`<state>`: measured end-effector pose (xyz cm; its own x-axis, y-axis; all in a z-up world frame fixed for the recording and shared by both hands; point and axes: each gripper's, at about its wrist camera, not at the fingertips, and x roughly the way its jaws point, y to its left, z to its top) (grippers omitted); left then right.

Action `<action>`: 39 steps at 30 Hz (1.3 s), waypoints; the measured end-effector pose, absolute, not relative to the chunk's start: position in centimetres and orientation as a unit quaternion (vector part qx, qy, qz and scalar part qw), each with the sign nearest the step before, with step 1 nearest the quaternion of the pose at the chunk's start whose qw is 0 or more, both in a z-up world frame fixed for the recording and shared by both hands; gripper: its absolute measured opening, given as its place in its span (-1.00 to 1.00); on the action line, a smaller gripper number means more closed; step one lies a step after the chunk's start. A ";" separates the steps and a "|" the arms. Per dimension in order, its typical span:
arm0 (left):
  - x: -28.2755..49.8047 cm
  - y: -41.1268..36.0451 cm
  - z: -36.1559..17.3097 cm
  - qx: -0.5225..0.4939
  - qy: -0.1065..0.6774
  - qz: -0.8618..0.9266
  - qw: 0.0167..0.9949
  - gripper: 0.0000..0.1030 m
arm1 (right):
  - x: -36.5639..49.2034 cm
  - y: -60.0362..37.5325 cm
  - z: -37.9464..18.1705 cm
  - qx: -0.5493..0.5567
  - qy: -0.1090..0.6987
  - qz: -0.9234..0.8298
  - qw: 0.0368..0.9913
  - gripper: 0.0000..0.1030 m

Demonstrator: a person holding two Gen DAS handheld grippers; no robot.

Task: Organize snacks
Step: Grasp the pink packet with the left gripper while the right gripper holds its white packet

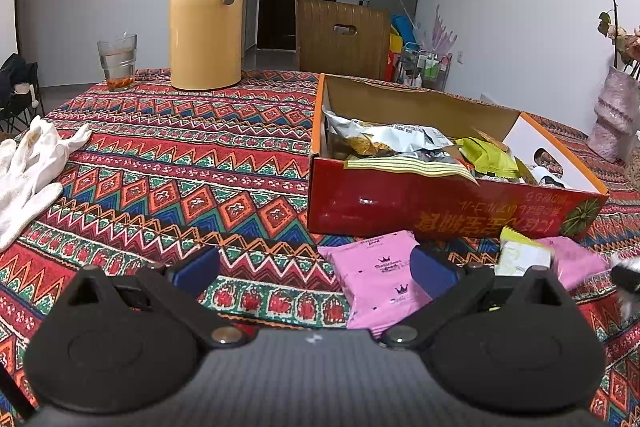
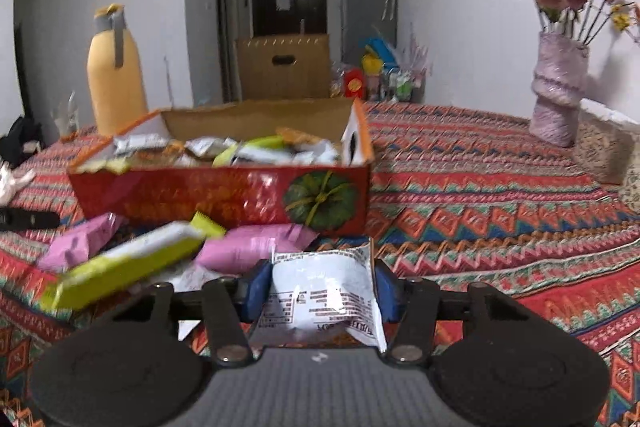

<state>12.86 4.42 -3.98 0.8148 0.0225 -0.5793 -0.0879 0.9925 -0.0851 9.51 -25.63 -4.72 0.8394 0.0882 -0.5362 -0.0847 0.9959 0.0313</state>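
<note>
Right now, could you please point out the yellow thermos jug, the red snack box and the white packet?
yellow thermos jug [image 1: 206, 23], left wrist view, body.
red snack box [image 2: 192, 197], right wrist view, front wall.
white packet [image 2: 324, 287], right wrist view, centre.

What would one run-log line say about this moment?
right hand-held gripper: shut on white snack packet | left hand-held gripper: open, empty | red box: holds snacks | pink packets: on tablecloth

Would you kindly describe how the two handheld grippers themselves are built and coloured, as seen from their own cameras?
Both look alike. The left gripper and right gripper each have a dark grey ribbed body, two round matte-black housings at its sides, and black link arms on silver pivot bolts. The jaws end in blue pads. A small white mark sits on each body's centre. No cables, hands or sleeves show.
</note>
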 end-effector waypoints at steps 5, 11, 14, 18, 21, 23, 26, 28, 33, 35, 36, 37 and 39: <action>13.1 4.4 -4.0 -0.053 0.309 0.038 0.949 1.00 | 10.0 -26.7 -3.6 0.018 0.253 0.040 0.967 0.03; 12.9 4.1 -2.9 -0.049 0.312 0.038 0.948 1.00 | 11.3 -26.7 -3.0 0.028 0.231 0.057 0.971 0.03; 13.0 3.7 -2.5 -0.047 0.318 0.037 0.946 1.00 | 12.1 -26.5 -3.3 0.036 0.227 0.067 0.971 0.03; 13.1 3.0 -1.8 -0.037 0.320 0.043 0.946 1.00 | 12.4 -26.6 -3.8 0.046 0.221 0.074 0.971 0.04; 13.5 2.5 -1.5 -0.034 0.325 0.045 0.944 1.00 | 12.5 -27.2 -3.9 0.063 0.219 0.076 0.971 0.04; 13.8 2.2 -1.4 -0.033 0.335 0.045 0.941 1.00 | 12.5 -27.5 -4.0 0.072 0.218 0.076 0.970 0.04; 14.4 1.8 -1.4 -0.028 0.348 0.050 0.936 1.00 | 12.4 -27.7 -4.4 0.076 0.216 0.077 0.970 0.04; 14.9 1.5 -1.6 -0.030 0.358 0.050 0.932 1.00 | 12.4 -27.7 -4.6 0.077 0.217 0.074 0.970 0.04; 16.7 0.8 -2.7 -0.036 0.390 0.050 0.919 1.00 | 12.4 -27.7 -4.9 0.079 0.215 0.071 0.971 0.05; 17.3 0.4 -3.1 -0.039 0.402 0.048 0.914 1.00 | 12.4 -27.8 -5.0 0.080 0.216 0.071 0.970 0.05; 17.5 0.2 -3.3 -0.038 0.405 0.048 0.912 1.00 | 12.5 -27.8 -5.0 0.081 0.216 0.073 0.970 0.05; 17.7 0.1 -3.5 -0.037 0.406 0.051 0.912 1.00 | 12.5 -27.8 -5.1 0.081 0.217 0.073 0.970 0.05; 18.3 -0.2 -3.8 -0.043 0.420 0.055 0.905 1.00 | 12.5 -27.9 -5.2 0.083 0.217 0.072 0.970 0.05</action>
<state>18.32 -0.17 -3.85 0.6414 0.0637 -0.7645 -0.1358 0.9902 -0.0314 12.47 -27.88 -5.15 0.8957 0.1760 -0.4083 -0.1045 0.9759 0.1914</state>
